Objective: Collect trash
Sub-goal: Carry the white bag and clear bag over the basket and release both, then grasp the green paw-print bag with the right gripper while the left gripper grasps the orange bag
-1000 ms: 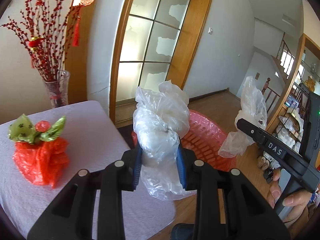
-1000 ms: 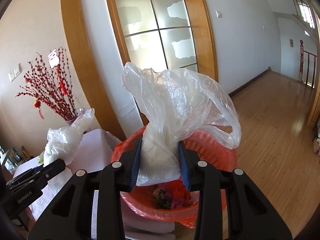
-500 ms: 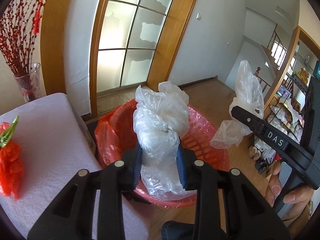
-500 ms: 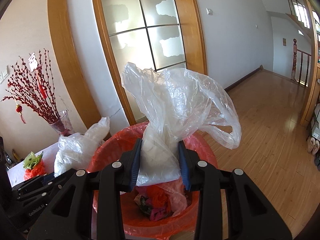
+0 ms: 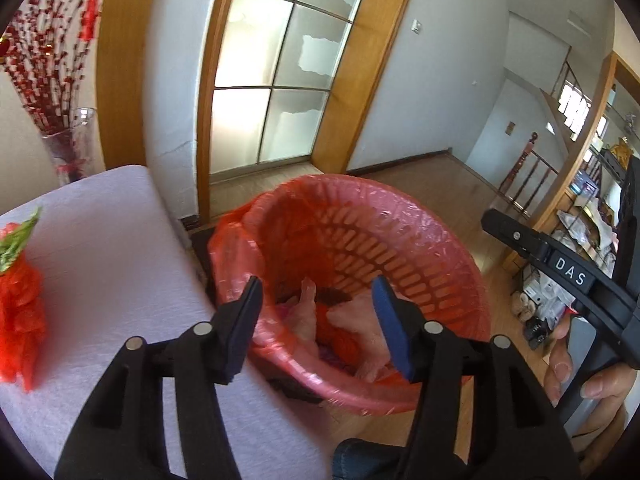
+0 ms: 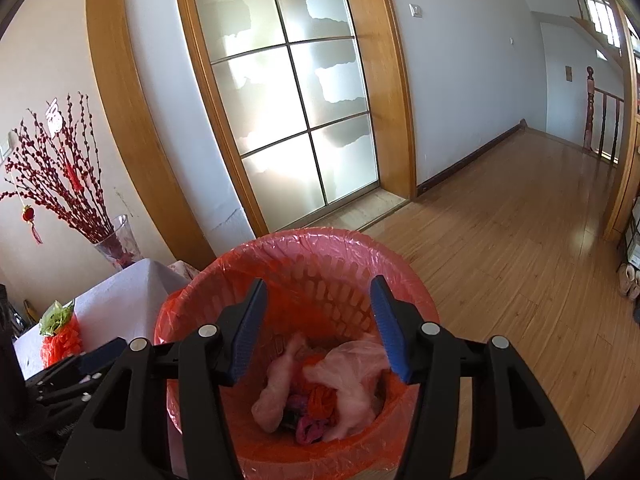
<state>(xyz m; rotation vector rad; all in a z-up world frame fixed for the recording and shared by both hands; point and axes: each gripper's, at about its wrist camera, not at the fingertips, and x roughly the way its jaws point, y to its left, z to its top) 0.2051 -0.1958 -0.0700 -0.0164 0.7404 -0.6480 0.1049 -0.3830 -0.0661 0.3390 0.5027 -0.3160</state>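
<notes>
The left gripper (image 5: 316, 320) hangs with its jaws spread wide and nothing between them, over the near rim of the bin (image 5: 436, 240). The right gripper (image 6: 318, 322) is likewise spread wide and bare, also above the bin's mouth; from the left wrist view its black body shows at the right edge, held in a hand (image 5: 588, 384).

The bin is a red slotted basket lined with a pink-red plastic liner (image 6: 188, 308) that folds over the rim. Down inside lie two crumpled clear plastic bags (image 6: 276, 388), one to the left and a wider one to the right (image 6: 356, 376), resting on a heap of orange, pink and dark scraps (image 6: 316, 408) at the bottom. Both bags are well below the fingertips, not touching either gripper.

Just beside the bin on the left stands a table (image 5: 100, 248) with a pale cloth. On it sits a red bag (image 5: 20, 320) with a green bit (image 5: 18, 240) on top, apart from the bin. Farther back at the table's corner a glass vase (image 6: 120, 240) holds red berry branches (image 6: 52, 176).

Beyond the bin, a frosted glass door (image 6: 288, 92) in a wooden frame, a white wall with a switch (image 6: 416, 9), and wooden flooring (image 6: 520, 216) running to a stair rail (image 6: 600, 116).
</notes>
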